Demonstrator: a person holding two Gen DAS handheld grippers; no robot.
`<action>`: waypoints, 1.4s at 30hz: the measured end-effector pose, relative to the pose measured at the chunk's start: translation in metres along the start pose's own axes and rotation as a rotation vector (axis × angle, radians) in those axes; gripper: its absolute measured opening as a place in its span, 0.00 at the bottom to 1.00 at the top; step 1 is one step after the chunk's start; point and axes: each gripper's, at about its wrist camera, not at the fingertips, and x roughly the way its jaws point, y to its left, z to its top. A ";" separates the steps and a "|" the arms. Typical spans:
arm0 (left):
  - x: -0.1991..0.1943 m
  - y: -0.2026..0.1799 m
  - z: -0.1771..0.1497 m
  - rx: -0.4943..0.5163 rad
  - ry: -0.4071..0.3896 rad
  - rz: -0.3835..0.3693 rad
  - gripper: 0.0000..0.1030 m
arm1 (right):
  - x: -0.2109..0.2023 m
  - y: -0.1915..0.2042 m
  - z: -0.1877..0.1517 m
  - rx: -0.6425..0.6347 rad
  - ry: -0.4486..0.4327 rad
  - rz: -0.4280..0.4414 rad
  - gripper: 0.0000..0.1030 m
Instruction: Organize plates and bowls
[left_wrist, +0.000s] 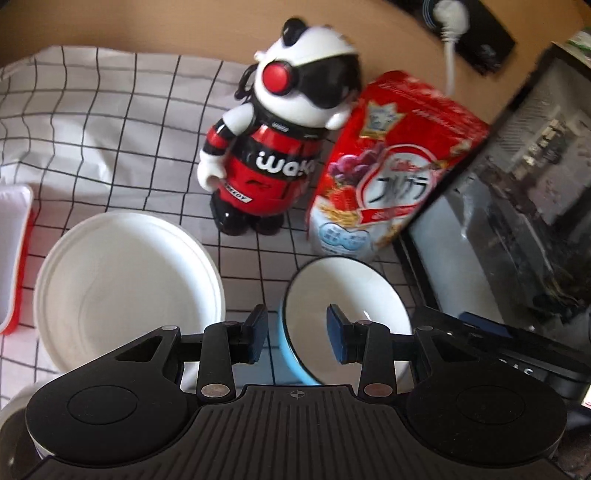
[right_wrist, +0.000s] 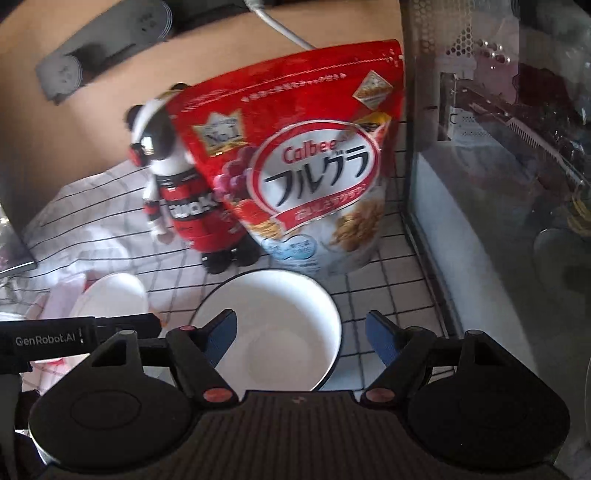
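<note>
A bowl (left_wrist: 347, 306), white inside and light blue outside, sits on the checked cloth. My left gripper (left_wrist: 297, 334) is open, its fingers astride the bowl's left rim. A white plate (left_wrist: 125, 291) lies to the bowl's left. In the right wrist view the same bowl (right_wrist: 273, 332) lies between the fingers of my open right gripper (right_wrist: 301, 338), and the white plate (right_wrist: 114, 295) lies at the left. Another white dish edge (left_wrist: 14, 410) shows at the lower left, mostly hidden.
A red and black panda figure (left_wrist: 273, 147) and a red Calbee cereal bag (left_wrist: 388, 177) stand behind the dishes. A glass-fronted cabinet (left_wrist: 517, 206) stands at the right. A red-rimmed white tray (left_wrist: 14, 251) lies at the far left. The left gripper's body (right_wrist: 48, 341) shows at the left.
</note>
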 end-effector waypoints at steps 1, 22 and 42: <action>0.007 0.001 0.003 -0.006 0.009 0.003 0.37 | 0.007 -0.003 0.002 0.013 0.015 -0.005 0.76; 0.057 -0.013 0.012 0.058 0.064 0.073 0.38 | 0.072 -0.034 -0.002 0.144 0.152 -0.022 0.70; 0.095 -0.022 0.007 0.248 0.190 0.165 0.27 | 0.114 -0.037 -0.018 0.192 0.304 0.067 0.40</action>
